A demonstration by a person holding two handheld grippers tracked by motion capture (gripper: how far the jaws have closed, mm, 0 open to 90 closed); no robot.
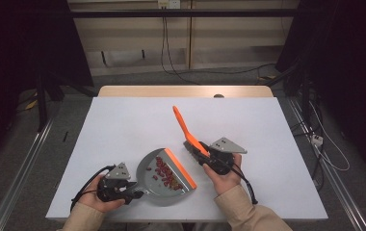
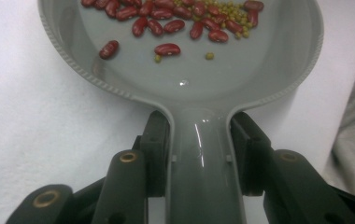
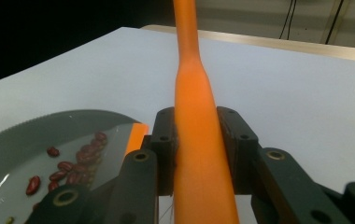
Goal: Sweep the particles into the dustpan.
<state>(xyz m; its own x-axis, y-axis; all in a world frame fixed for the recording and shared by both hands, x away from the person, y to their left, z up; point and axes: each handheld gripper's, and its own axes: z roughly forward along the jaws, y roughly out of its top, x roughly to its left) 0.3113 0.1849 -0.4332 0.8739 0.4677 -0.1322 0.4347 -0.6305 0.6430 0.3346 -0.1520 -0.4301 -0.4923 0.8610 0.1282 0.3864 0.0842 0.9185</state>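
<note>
Dustpan (image 1: 164, 179), grey with an orange front lip (image 1: 180, 167), lies flat on the white surface (image 1: 123, 125) near my edge of it, a little left of the middle. My left claw (image 1: 132, 193) is clamped on its grey handle: in the left gripper view the two black jaws press against both sides of the handle just behind the pan's bowl. Red kidney beans (image 2: 166, 21) lie gathered toward the pan's far lip, with small yellow-green mung beans (image 2: 213, 11) mixed among them, and a few stray beans sit closer to the handle.

My right claw (image 1: 205, 157) is closed on the orange brush (image 1: 187, 131), gripping its handle on both sides low down, where it broadens. The handle slants up and away from me toward the far side of the surface. The brush's dark bristles (image 1: 189, 146) sit just to the right of the dustpan's orange lip, beside the pan; I cannot tell whether they touch the surface.
</note>
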